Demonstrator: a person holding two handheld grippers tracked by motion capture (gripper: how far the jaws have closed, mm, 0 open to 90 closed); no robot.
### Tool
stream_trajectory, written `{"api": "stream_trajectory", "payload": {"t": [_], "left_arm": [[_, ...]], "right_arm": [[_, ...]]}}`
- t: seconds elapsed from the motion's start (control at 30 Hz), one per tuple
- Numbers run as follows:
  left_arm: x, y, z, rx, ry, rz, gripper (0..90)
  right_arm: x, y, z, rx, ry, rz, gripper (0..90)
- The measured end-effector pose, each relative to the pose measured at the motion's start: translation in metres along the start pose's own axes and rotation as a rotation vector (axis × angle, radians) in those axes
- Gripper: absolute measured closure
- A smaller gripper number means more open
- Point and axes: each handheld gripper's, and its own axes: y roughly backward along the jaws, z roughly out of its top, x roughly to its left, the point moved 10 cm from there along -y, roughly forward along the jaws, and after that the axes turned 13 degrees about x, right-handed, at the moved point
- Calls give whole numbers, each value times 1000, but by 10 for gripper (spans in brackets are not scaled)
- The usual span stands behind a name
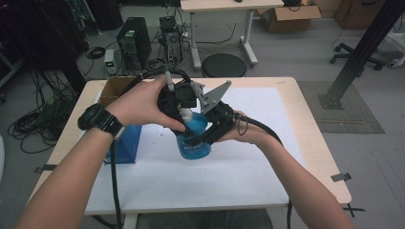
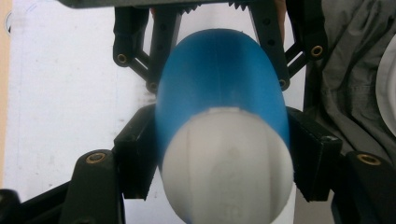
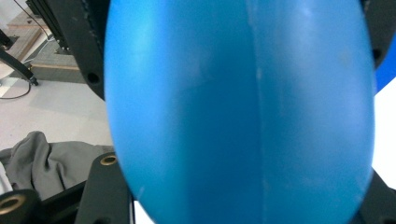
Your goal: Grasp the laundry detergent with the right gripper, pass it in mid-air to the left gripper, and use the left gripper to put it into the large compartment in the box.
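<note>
Our left gripper [image 1: 185, 110] pinches the white cap [image 2: 229, 163] of the blue bottle [image 1: 193, 138], and our right gripper [image 1: 210, 136] clamps its body above the white mat [image 1: 267, 157]. From the left we see a blue box [image 1: 125, 143], then the table [image 1: 313, 143]; cables, computers and a stool sit on the grey floor behind.

A light wooden table [image 1: 315, 143] with rounded corners carries a large white sheet [image 1: 191, 176] that covers most of its top, leaving bare wood along the edges. At the far left corner sits an open cardboard box [image 1: 112, 88]; just nearer, a blue box-like thing [image 1: 125, 144] stands on the sheet's left edge
</note>
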Motion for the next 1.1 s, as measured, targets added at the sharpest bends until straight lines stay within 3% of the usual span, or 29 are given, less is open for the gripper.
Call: {"api": "stream_trajectory", "payload": {"t": [0.57,0.6,0.67,0.7,0.73,0.8,0.93,1.0,1.1], "left_arm": [[2,2,4,17,27,-1,380],[4,3,3,28,39,-9,380],[6,6,2,31,54,-11,380],[6,6,2,31,54,-11,380],[9,10,-1,33,88,-12,380],[13,14,-4,38,119,-5,380],[23,27,-18,51,211,11,380],[26,31,-22,53,232,12,380],[36,47,-36,57,306,22,380]], "right_arm": [[-1,2,-1,-2,-3,6,411],[-2,1,-2,-1,-17,15,300],[-6,0,-7,19,-23,-28,190],[-6,0,-7,19,-23,-28,190],[-8,2,-10,9,-46,-19,90],[-10,7,-17,13,-43,-49,62],[-19,22,-35,26,-95,-81,55],[-20,26,-41,36,-110,-82,54],[-26,39,-71,105,-147,-107,52]]}}
